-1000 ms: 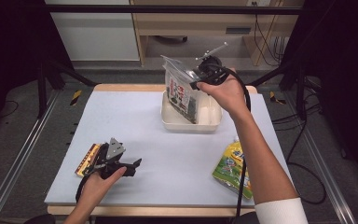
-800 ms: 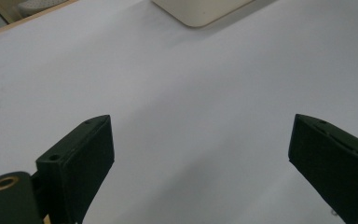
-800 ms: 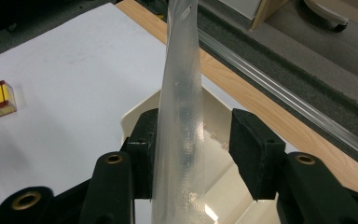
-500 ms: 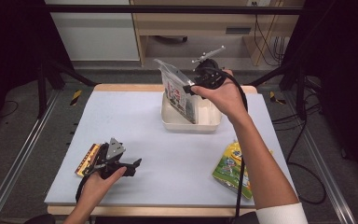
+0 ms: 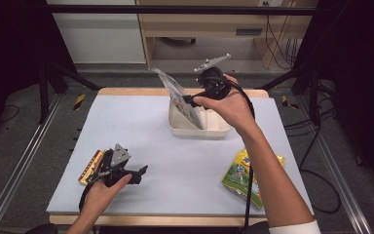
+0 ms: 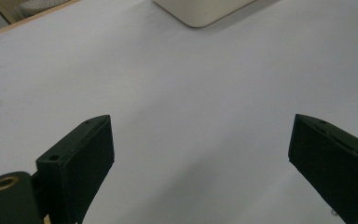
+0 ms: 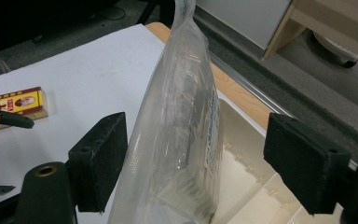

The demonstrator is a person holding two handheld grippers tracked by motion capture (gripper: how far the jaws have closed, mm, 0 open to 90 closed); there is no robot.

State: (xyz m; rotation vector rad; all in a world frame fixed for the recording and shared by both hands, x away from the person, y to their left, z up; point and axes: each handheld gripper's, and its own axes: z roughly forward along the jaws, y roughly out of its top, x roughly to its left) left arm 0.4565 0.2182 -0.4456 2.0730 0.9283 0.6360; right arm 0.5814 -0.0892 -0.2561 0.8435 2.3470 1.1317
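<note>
The clear plastic packet (image 5: 181,100) stands on edge in the cream bin (image 5: 209,129) at the far side of the worktop (image 5: 175,161), leaning up and away toward the left of the high view, its bottom inside the bin and its top sticking well above the rim. The right gripper (image 5: 187,100) sits right at the packet; its jaws have just been opening, and in the right gripper view the packet (image 7: 182,135) is between them but w/ a visible gap on the right side, so it looks let go, not pinched. The left gripper (image 5: 139,174) rests low near the front left, jaws wide w/ nothing between, a yellow-red box (image 5: 90,166) just beside it. A green-yellow snack bag (image 5: 246,173) lies flat at the front right. Handling, as a judgement: the packet is prob. light, thin film over flat contents, so it's floppy and slick; it may tip or slump in the bin once free. Best hold would be across the flat faces near the upper half, not the crinkly top seal. The snack bag looks soft too; pinch at an edge seam.
</note>
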